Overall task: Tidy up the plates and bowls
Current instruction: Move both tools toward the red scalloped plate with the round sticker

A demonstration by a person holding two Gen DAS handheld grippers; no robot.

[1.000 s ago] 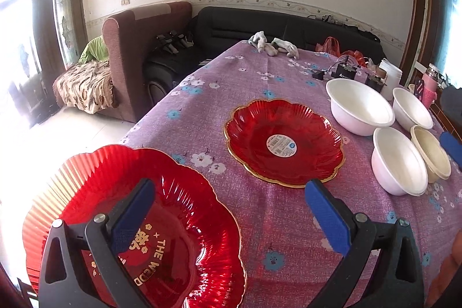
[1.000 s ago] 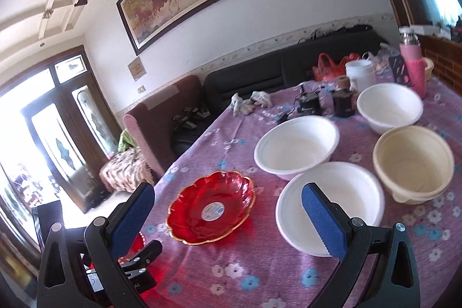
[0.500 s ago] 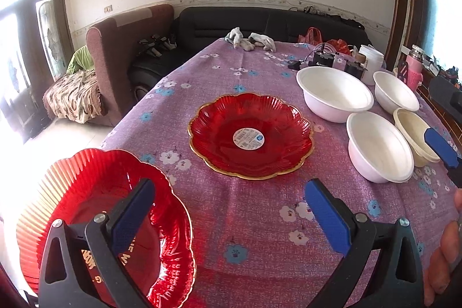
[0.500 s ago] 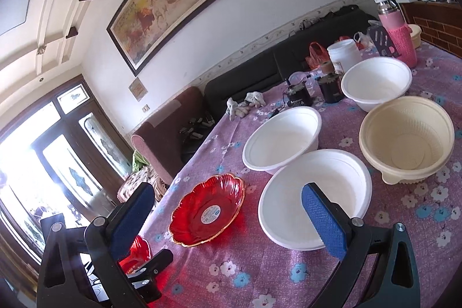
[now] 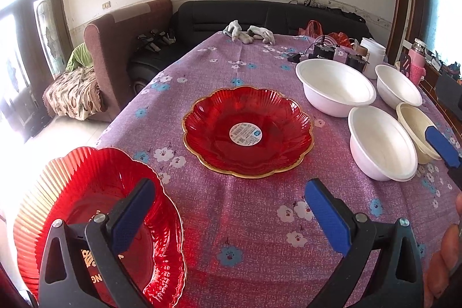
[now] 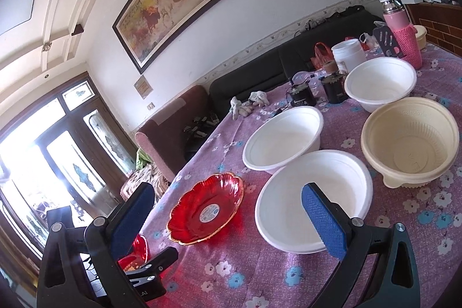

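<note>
Blown-out door glare, fisheye edges, seemingly sharp

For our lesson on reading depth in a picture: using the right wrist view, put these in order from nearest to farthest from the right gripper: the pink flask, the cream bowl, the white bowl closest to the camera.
1. White bowl, just ahead of the right gripper, partly behind its right finger.
2. Cream bowl, farther out on the right.
3. Pink flask, far right end of the table.

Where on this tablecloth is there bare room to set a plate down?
Bare cloth lies between the stickered red plate and the gloves at the far end, and near the left gripper, beside the near red plate. The white bowls and cream bowl crowd one side.
</note>
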